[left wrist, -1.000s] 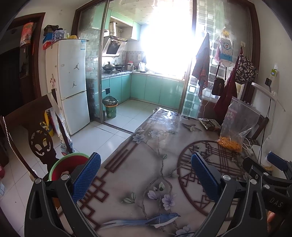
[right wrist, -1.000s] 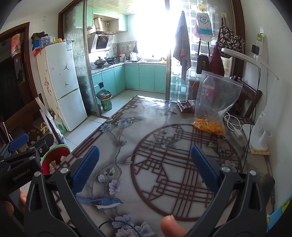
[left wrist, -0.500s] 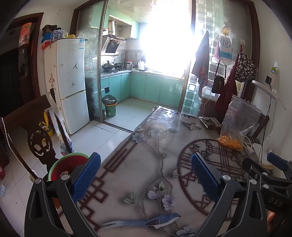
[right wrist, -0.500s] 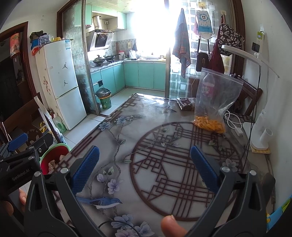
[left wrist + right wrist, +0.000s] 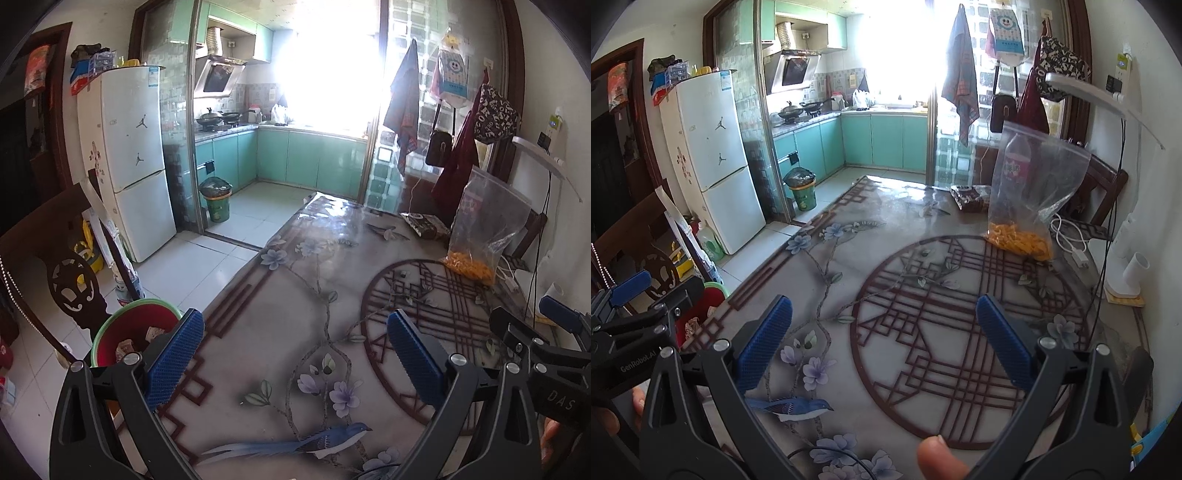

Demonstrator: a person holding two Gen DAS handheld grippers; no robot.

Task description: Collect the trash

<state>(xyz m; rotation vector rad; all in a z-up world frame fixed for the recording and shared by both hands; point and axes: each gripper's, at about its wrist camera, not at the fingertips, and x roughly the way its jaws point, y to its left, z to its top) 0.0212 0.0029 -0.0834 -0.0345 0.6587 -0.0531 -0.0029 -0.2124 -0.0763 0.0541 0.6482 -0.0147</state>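
A red bin with a green rim [image 5: 127, 325] stands on the floor left of the table and holds crumpled scraps; it also shows in the right wrist view [image 5: 701, 310]. My left gripper [image 5: 291, 354] is open and empty above the table's near left part. My right gripper [image 5: 882, 343] is open and empty above the table's near middle. A clear bag with orange bits [image 5: 1030, 199] and a dark snack packet [image 5: 971, 197] sit at the table's far right. The bag shows in the left wrist view [image 5: 484, 232].
The table [image 5: 849, 258] has a glossy flower and lattice top. A white lamp base [image 5: 1123, 266] and charger cable [image 5: 1071, 240] sit at its right edge. A carved wooden chair [image 5: 55, 266] stands left of the bin. A fridge [image 5: 133, 162] and a kitchen bin [image 5: 216, 199] stand farther back.
Both grippers stay open and almost still. The views have shifted only slightly.
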